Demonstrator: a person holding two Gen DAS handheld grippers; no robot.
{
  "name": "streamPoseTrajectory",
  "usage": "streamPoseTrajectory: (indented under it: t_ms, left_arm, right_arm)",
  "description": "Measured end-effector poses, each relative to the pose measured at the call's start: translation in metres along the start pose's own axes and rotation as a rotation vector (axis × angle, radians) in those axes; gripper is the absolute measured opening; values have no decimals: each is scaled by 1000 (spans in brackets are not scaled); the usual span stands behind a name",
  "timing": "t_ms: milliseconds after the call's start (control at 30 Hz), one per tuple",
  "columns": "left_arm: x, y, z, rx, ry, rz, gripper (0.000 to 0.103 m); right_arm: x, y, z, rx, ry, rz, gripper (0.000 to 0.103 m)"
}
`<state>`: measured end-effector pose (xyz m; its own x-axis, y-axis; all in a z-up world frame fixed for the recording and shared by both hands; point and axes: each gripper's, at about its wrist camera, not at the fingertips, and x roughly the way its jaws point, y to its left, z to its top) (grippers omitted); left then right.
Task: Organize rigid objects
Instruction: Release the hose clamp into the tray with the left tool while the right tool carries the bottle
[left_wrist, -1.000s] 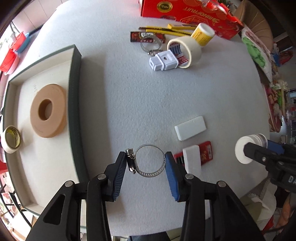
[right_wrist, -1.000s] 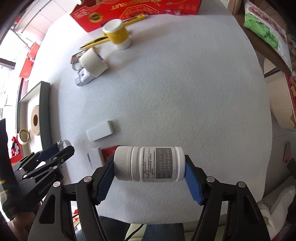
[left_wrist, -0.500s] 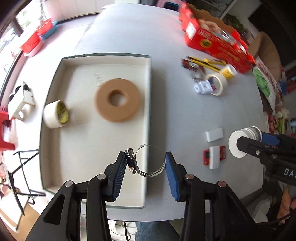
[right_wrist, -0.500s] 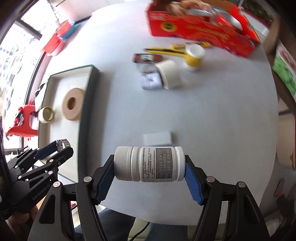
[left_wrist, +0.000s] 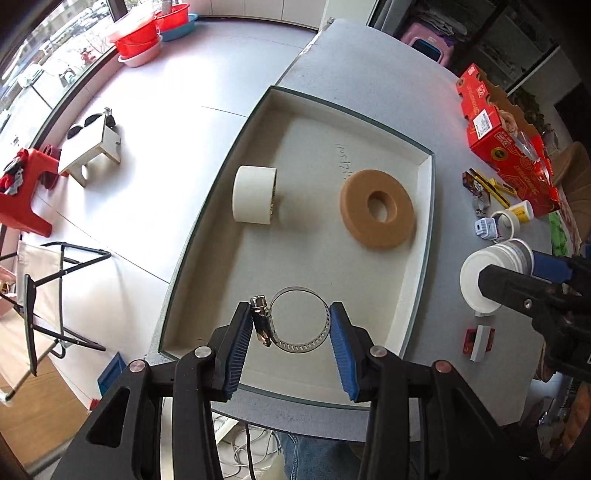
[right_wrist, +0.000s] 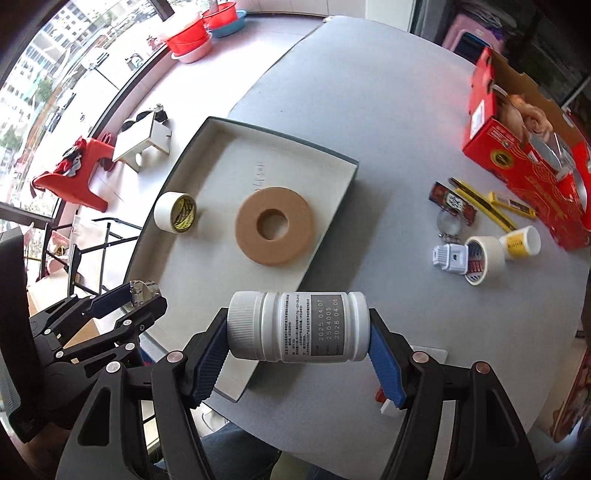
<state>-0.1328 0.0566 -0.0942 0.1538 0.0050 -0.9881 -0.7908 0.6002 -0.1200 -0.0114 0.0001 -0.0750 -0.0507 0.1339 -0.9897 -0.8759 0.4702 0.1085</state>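
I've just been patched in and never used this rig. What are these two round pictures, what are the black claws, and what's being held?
Each picture comes from a fisheye camera on a hand-held two-finger gripper, looking along its fingers; a person carries one in each hand. The left gripper holds a metal hose clamp above the tray. The right gripper clamps a white bottle sideways. In the tray lie a tan foam ring and a white tape roll. On the grey table sit a red box, another tape roll, a white adapter and a small yellow bottle.
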Motion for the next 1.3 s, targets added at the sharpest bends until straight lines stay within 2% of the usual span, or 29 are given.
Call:
streamPoseTrajectory:
  t_ms: [500,1300]
  left_arm:
    - [1,21,2,-21,6,-11,45]
    - [11,21,6,-15,26,-13,45]
  right_arm:
    - [8,26,10,-61,26,-19,71]
    - [15,29,16,-52,36,-25,71]
